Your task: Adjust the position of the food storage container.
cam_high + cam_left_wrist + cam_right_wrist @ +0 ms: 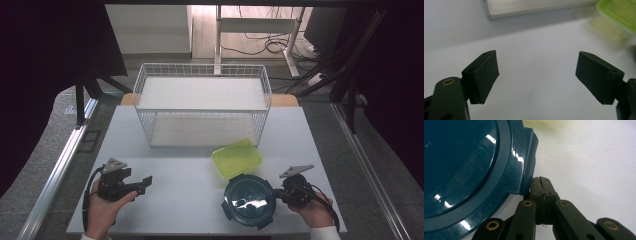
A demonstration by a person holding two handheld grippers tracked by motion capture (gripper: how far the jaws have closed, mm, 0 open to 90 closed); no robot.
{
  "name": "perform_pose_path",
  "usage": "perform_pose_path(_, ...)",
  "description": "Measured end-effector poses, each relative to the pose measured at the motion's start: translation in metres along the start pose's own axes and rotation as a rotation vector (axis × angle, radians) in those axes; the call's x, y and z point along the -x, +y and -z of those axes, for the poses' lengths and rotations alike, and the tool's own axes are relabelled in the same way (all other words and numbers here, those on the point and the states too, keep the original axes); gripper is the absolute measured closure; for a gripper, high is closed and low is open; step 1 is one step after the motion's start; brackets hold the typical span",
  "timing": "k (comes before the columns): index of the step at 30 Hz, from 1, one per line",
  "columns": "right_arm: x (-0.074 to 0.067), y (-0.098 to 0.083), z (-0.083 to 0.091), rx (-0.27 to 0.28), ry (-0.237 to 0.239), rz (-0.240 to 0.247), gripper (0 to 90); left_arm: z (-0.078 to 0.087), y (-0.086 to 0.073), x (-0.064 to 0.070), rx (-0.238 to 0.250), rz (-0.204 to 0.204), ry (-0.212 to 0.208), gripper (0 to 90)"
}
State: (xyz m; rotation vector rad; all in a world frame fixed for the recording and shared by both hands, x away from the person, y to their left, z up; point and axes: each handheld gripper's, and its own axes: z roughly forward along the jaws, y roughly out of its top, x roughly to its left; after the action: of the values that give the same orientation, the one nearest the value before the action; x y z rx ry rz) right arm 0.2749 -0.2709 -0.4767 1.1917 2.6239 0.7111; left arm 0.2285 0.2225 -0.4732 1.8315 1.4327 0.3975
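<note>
A round container with a dark blue lid [248, 200] stands near the front right of the white table [175, 210]. My right gripper [276, 192] is at its right side, jaws shut together with nothing between them. In the right gripper view the closed tips [541, 180] sit against the side of the container, just under a latch tab of the blue lid [466, 170]. My left gripper [145, 184] rests at the front left, pointing right. Its jaws [536, 77] stand open over bare table.
A rectangular box with a yellow-green lid [236, 158] lies just behind the round container; the left gripper view shows it [616, 17] at top right. A white wire basket [200, 66] stands at the back middle. A metal bar [536, 7] runs along the far edge.
</note>
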Motion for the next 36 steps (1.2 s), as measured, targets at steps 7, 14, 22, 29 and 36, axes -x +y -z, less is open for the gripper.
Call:
perform_pose_path(7, -0.022, 0.001, -0.001, -0.008, 0.026, 0.044, 89.2, -0.001, 0.000, 0.001, -0.003, -0.002, -0.001, 18.0)
perform_pose_path(14, -0.039, 0.007, -0.005, -0.016, 0.043, 0.064, 89.2, -0.002, -0.001, 0.002, 0.003, -0.014, -0.006, 18.0)
perform_pose_path(22, -0.049, 0.006, -0.004, -0.026, 0.057, 0.068, 89.1, -0.003, -0.001, 0.005, -0.003, -0.016, -0.016, 18.0)
perform_pose_path(29, -0.048, -0.001, 0.002, -0.006, 0.078, 0.073, 89.1, -0.005, -0.001, 0.004, -0.008, -0.017, -0.014, 18.0)
perform_pose_path(36, -0.048, -0.006, 0.007, 0.016, 0.084, 0.082, 89.2, -0.004, -0.001, 0.005, -0.007, -0.017, -0.013, 18.0)
